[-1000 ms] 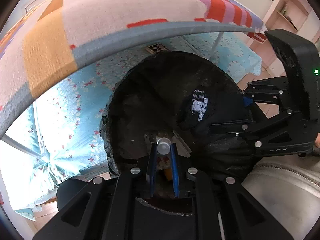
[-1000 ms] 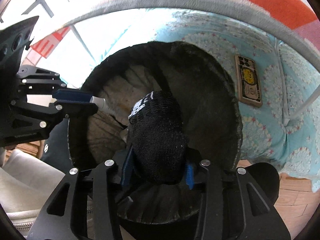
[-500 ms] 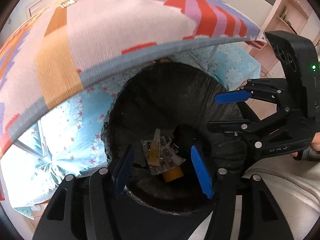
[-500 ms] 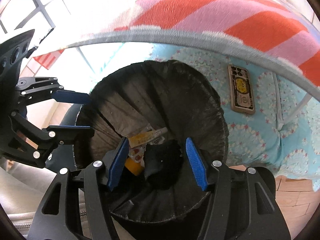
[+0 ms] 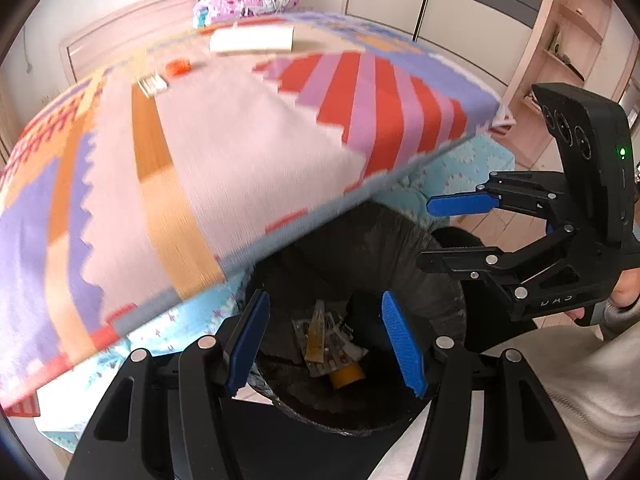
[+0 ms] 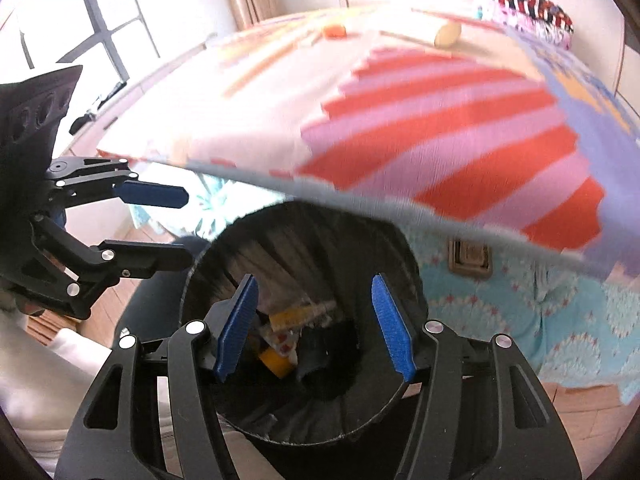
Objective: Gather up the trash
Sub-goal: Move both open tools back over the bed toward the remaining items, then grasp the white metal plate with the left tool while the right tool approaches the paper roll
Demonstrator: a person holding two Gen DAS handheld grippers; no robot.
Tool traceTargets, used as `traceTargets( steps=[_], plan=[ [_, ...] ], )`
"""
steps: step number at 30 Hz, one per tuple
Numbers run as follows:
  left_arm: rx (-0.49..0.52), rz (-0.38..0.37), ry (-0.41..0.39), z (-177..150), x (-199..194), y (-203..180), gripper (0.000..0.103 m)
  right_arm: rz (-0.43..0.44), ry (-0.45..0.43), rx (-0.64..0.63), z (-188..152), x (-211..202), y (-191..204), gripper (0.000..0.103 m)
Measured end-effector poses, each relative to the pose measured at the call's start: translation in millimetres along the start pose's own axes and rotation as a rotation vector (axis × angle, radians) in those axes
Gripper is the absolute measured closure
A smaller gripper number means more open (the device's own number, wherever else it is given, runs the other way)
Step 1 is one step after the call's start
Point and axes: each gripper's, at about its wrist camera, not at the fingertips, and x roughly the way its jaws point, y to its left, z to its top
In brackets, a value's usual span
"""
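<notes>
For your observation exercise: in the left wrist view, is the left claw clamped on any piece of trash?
No: the left claw stands wide open and empty above the black-lined round trash bin.

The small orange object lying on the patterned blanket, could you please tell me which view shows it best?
The right wrist view: the small orange object sits unobstructed though slightly blurred on the patterned blanket. The left wrist view shows it smaller and smeared.
</notes>
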Motion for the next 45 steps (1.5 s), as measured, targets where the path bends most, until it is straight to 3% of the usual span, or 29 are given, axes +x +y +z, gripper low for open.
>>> traceTargets(
  steps=[10,19,45],
  plan=[
    [0.015,0.055,-0.1,32,-32,7,0.047,-0.008,-0.102,-0.057,27,-27,1,0.044],
    [0.001,0.097,-0.139,55,-41,30,0.046,-0.02,-0.156,-0.085,54,-37,-9,0.043],
    [-0.157,0.226,-0.136,141,12,136,0.046,-0.11,-0.215,-0.166,153,-8,-59,0.024]
  ],
)
